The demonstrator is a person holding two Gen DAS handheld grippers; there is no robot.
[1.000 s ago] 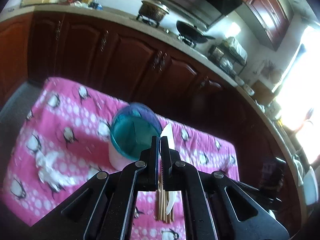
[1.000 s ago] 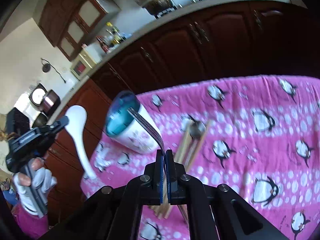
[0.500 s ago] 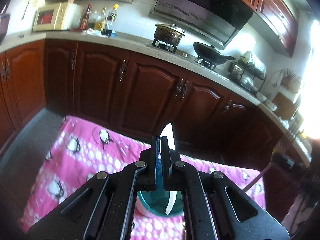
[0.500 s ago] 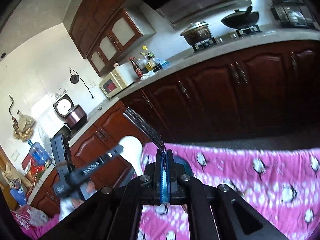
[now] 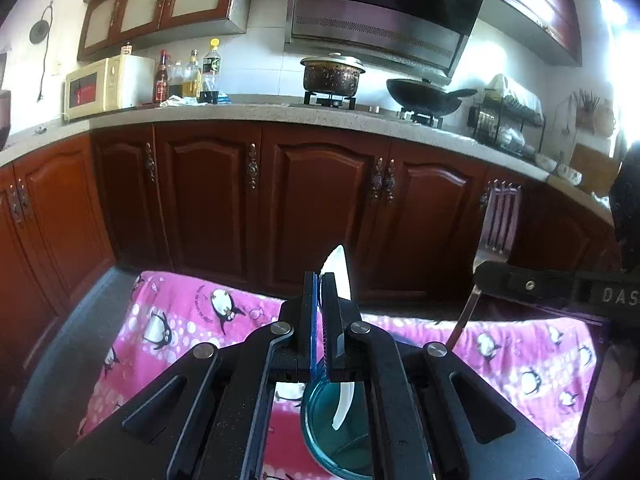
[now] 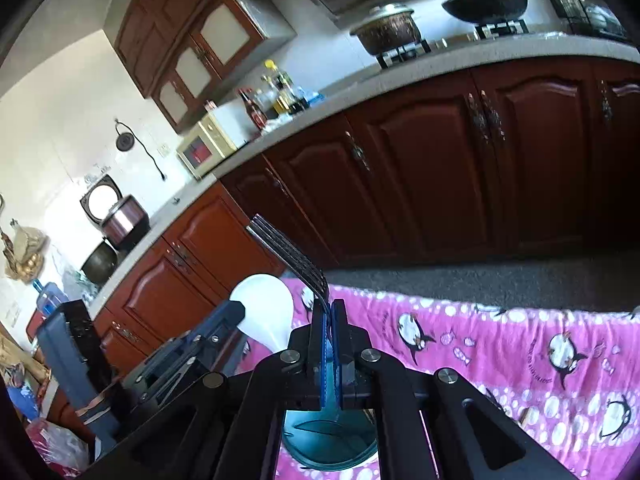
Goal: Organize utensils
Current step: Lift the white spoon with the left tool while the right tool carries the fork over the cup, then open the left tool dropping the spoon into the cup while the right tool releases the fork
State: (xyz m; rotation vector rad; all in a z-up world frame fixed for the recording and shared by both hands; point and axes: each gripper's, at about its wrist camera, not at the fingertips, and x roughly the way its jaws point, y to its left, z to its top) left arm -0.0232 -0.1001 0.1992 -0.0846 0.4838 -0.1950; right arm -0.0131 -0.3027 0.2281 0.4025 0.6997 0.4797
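Standing upright between the closed fingers of the left gripper (image 5: 319, 280), a white spoon (image 5: 339, 268) is clamped by its handle, its bowl edge-on above the fingertips and the handle end hanging down past them over the open mouth of a blue cup (image 5: 336, 432). From the right wrist view that same spoon (image 6: 264, 312) shows its rounded bowl, just left of the right gripper. The right gripper (image 6: 330, 308) is likewise pressed together on a metal fork (image 6: 290, 256), gripped at the neck, tines slanting up and to the left. Below those fingers the blue cup (image 6: 332, 440) sits with its rim facing up, so both utensils are poised above it, close beside one another. In the left wrist view the fork (image 5: 498, 224) stands tines-up to the right of the spoon, held in the right gripper's black body. Beneath the cup lies a pink cloth (image 5: 168, 320) printed with penguins. Beyond it run dark wooden cabinets (image 5: 312, 208), topped by a counter with a pot (image 5: 332, 74), a wok (image 5: 428, 96), a microwave (image 5: 108, 86) and bottles (image 5: 192, 76).
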